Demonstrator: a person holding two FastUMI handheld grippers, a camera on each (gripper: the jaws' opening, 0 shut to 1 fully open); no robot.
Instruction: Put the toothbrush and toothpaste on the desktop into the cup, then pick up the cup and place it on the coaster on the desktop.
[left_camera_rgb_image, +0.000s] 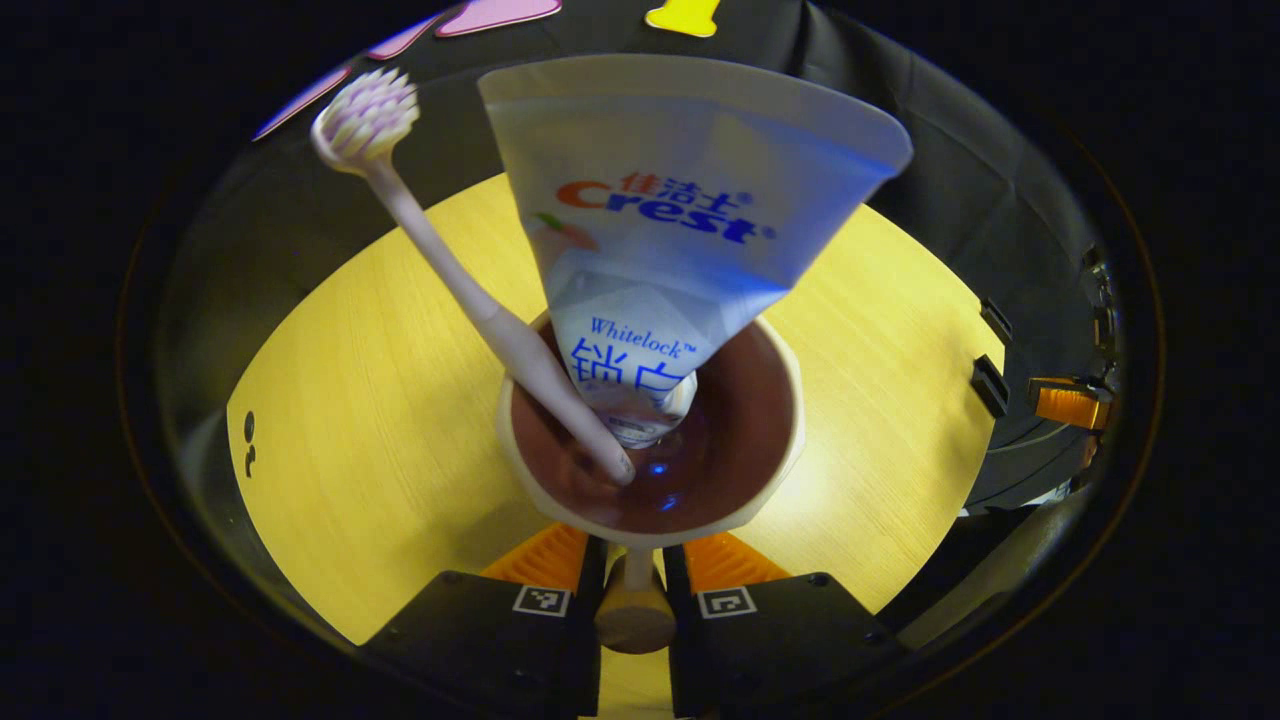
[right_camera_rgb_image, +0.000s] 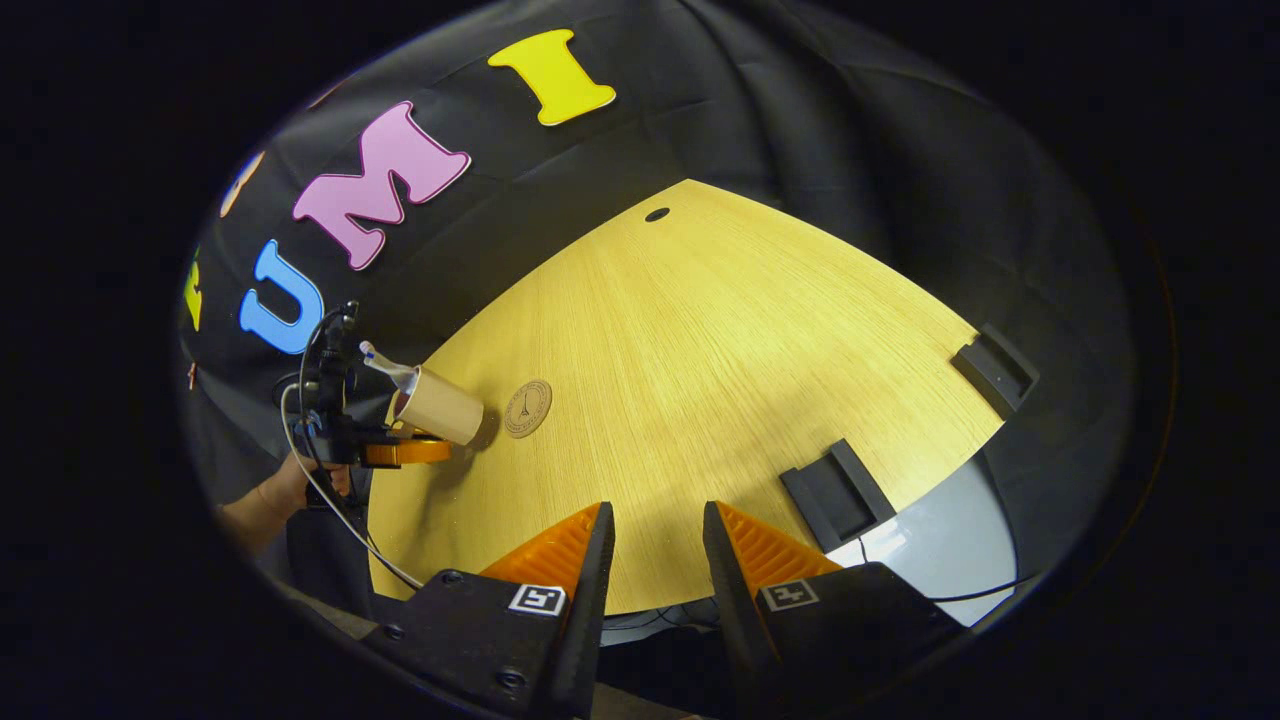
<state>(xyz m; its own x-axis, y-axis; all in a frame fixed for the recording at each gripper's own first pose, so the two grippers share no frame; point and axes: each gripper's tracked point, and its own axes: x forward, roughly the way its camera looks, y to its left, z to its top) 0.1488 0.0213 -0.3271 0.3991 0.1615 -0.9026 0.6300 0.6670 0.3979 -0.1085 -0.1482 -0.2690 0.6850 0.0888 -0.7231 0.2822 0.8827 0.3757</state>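
Observation:
A cream cup (left_camera_rgb_image: 770, 480) with a brown inside holds a white toothpaste tube (left_camera_rgb_image: 680, 210), cap down, and a pale toothbrush (left_camera_rgb_image: 450, 270) with its bristled head up. My left gripper (left_camera_rgb_image: 633, 580) is shut on the cup's wooden handle (left_camera_rgb_image: 635, 615). In the right gripper view the cup (right_camera_rgb_image: 440, 405) sits in the left gripper (right_camera_rgb_image: 400, 452), held by a hand (right_camera_rgb_image: 285, 485), just left of the round brown coaster (right_camera_rgb_image: 527, 408) on the wooden desktop (right_camera_rgb_image: 750, 330). I cannot tell whether the cup touches the desktop. My right gripper (right_camera_rgb_image: 657, 515) is open over the near edge, nothing between its fingers.
Two black blocks (right_camera_rgb_image: 838, 492) (right_camera_rgb_image: 993, 365) sit at the desktop's right edge, and a small hole (right_camera_rgb_image: 657, 214) lies at its far corner. In the left gripper view the same blocks (left_camera_rgb_image: 990, 385) lie at the right edge, with the right gripper (left_camera_rgb_image: 1070, 405) beyond them.

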